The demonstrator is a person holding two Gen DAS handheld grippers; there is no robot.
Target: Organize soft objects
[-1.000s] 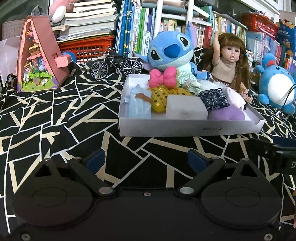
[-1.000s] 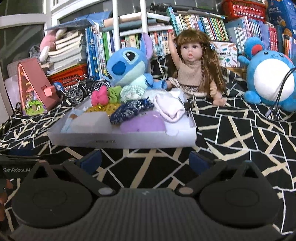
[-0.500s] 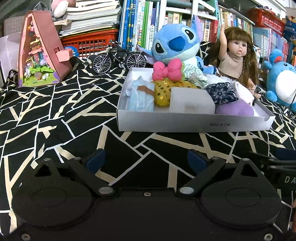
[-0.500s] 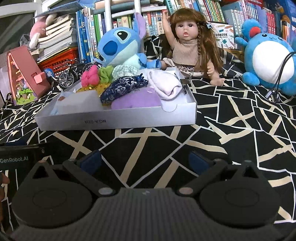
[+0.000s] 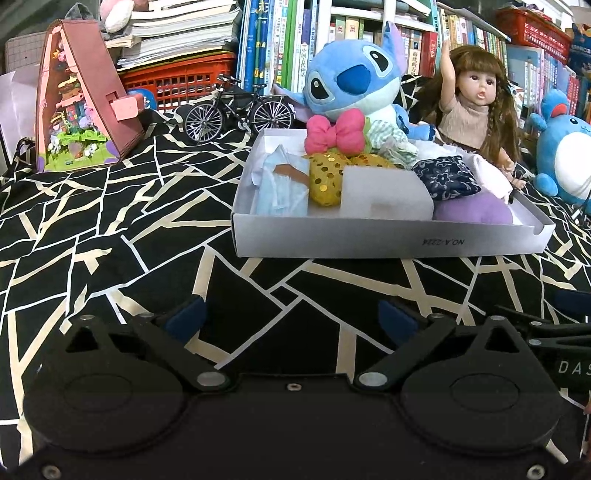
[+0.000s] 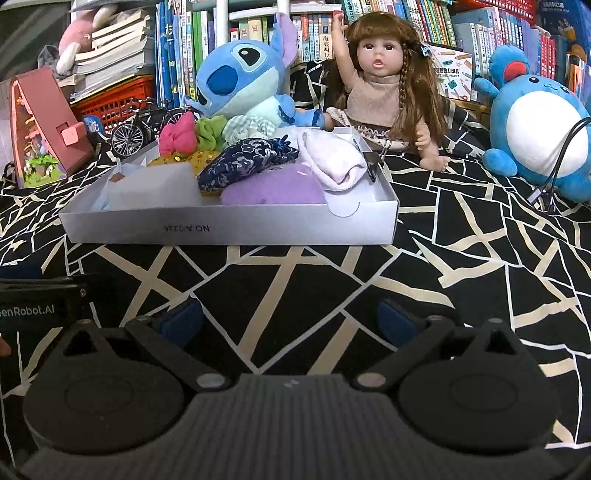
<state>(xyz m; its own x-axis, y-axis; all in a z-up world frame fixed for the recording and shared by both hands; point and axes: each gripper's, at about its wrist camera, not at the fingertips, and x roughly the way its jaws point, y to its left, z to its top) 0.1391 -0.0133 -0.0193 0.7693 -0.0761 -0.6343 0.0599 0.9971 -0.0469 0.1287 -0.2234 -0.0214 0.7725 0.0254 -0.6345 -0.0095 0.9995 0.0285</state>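
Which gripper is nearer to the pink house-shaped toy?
Left. The left gripper hovers open over the cloth with the pink house-shaped toy ahead to its left. The right gripper, also open, sits further right; there the toy lies at the far left edge.

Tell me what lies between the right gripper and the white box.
Only bare black patterned cloth lies between the right gripper and the white box, as the right wrist view shows.

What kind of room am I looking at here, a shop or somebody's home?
Most likely a home, perhaps a child's room or study corner. Packed bookshelves line the back, and a blue plush toy and a doll sit on a black patterned cloth behind a white box of soft items.
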